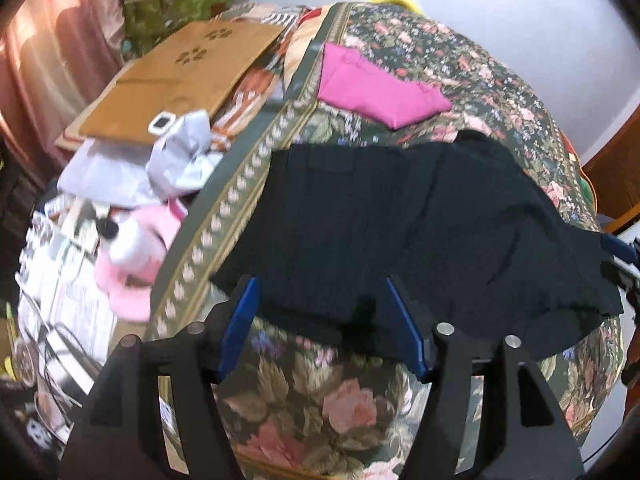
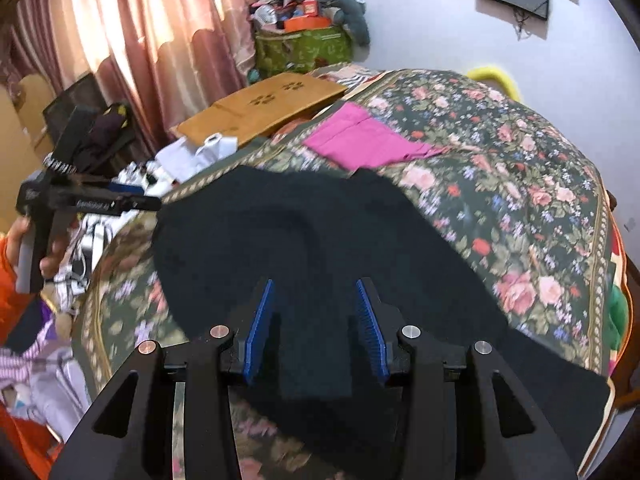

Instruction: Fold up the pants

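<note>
Black pants (image 1: 400,224) lie spread flat on a floral bedspread (image 1: 440,56). My left gripper (image 1: 320,284) is open, its blue pads at the pants' near edge, with nothing between them. In the right wrist view the black pants (image 2: 304,240) fill the middle. My right gripper (image 2: 316,284) is open just above the cloth, a strip of pants lying between its blue pads (image 2: 260,320). The left gripper (image 2: 92,200) shows at the left, held in a hand. The right gripper's tip (image 1: 620,248) shows at the right edge of the left wrist view.
A folded magenta garment (image 1: 372,88) lies on the bed beyond the pants. A brown paper bag (image 1: 180,80), white cloth (image 1: 176,152) and a pink plush toy (image 1: 128,256) clutter the left side. Curtains (image 2: 132,32) and a green bag (image 2: 304,48) stand behind.
</note>
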Demonstrator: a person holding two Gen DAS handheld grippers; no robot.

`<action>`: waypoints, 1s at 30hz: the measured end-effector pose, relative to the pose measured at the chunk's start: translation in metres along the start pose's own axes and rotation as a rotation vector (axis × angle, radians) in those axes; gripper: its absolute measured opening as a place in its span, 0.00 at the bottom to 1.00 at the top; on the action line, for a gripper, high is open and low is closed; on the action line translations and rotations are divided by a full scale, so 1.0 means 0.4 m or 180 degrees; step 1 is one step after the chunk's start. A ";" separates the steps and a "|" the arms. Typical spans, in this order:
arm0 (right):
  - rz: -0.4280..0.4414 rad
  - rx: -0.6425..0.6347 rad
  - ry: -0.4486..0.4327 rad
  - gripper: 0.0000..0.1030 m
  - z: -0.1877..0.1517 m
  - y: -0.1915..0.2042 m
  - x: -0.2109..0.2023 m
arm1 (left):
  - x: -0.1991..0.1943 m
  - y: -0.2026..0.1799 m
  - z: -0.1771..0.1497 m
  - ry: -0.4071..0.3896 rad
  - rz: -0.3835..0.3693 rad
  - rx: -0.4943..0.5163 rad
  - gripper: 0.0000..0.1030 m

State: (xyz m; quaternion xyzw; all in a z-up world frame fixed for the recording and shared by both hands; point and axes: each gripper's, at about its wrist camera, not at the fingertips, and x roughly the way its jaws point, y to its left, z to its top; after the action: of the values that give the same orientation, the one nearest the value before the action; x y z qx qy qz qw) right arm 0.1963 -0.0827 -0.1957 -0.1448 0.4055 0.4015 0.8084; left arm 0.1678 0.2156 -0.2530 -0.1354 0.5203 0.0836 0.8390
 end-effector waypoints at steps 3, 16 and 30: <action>0.0038 -0.0028 0.0076 0.38 -0.028 0.016 0.016 | 0.019 0.006 -0.021 0.0108 -0.0115 -0.0132 0.62; 0.0215 0.0086 0.0165 0.38 -0.068 0.022 0.063 | 0.092 0.020 0.011 0.0420 -0.0826 -0.0693 0.62; 0.0382 0.0038 0.0140 0.41 -0.061 0.034 0.079 | 0.162 0.033 0.012 0.0681 -0.0881 -0.1046 0.62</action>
State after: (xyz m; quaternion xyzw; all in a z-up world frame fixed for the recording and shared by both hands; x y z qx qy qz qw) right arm 0.1838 -0.0711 -0.2344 -0.1242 0.4334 0.4436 0.7746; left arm 0.1971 0.2296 -0.3108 -0.3482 0.5620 0.0366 0.7493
